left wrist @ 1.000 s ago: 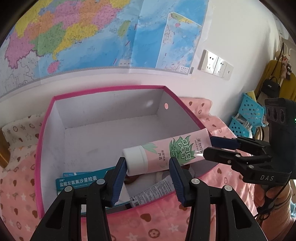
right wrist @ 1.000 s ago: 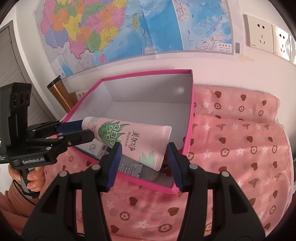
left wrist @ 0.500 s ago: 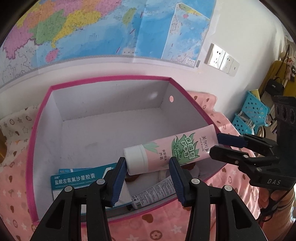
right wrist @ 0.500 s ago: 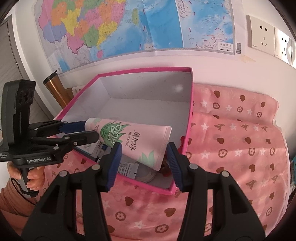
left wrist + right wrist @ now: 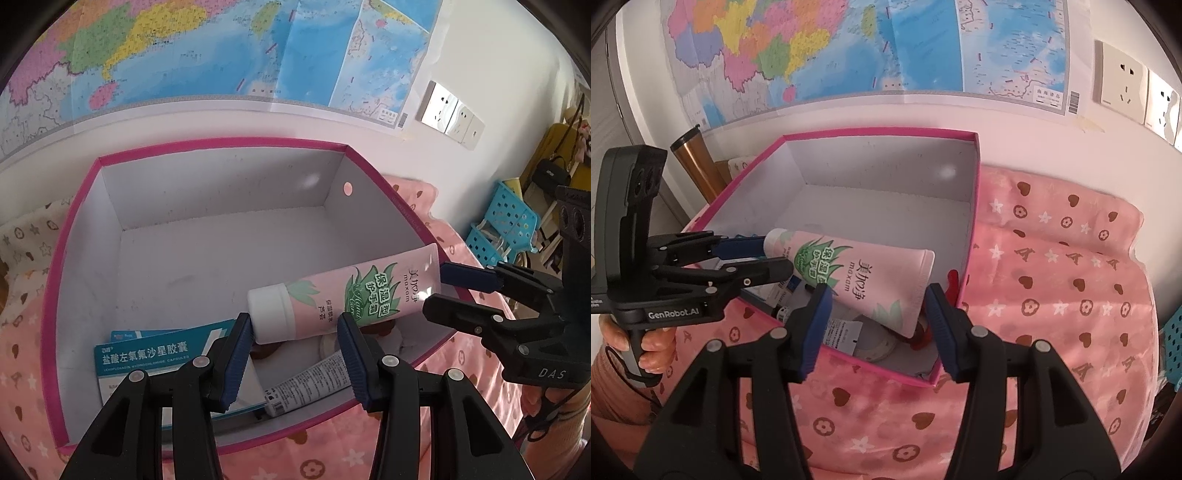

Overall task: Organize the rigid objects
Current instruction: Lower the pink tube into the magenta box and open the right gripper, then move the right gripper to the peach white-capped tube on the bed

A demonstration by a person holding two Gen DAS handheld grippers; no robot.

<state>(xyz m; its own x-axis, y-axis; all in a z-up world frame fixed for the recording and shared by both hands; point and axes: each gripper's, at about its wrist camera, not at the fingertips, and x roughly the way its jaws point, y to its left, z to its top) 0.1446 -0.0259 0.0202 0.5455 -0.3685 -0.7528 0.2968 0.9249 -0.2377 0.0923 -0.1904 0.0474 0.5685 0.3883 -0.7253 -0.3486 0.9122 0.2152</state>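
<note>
two grippers meet over a pink box [image 5: 70,280] [image 5: 973,236] that sits on a pink cloth with hearts and stars [image 5: 1056,280] [image 5: 436,435]. between them hangs a pink hand cream tube [image 5: 351,295] [image 5: 864,273], tilted, above the near part of the box and not resting on its floor. the left gripper [image 5: 293,328] [image 5: 768,256] has its blue pads at the white cap [image 5: 269,314]; in its own view the left pad touches the cap while the right pad stands just off the tube body, so whether it truly grips cannot be told. the right gripper [image 5: 877,299] [image 5: 439,291] reaches for the flat crimped end; in the left wrist view its two fingers lie close on either side of that end, yet in its own view the pads stand apart with the tube's end between them, so its hold also cannot be told. inside the box, below the tube, lie a teal and white medicine carton [image 5: 147,358], a white tube with small print [image 5: 314,384] [image 5: 842,328], and a round white thing [image 5: 879,345] only partly seen. a map [image 5: 221,48] [image 5: 886,44] hangs on the wall behind, with wall sockets [image 5: 448,110] [image 5: 1123,88] to its right. a copper flask [image 5: 696,166] stands beside the box's far left corner, and a blue basket [image 5: 506,225] shows off to the right.
</note>
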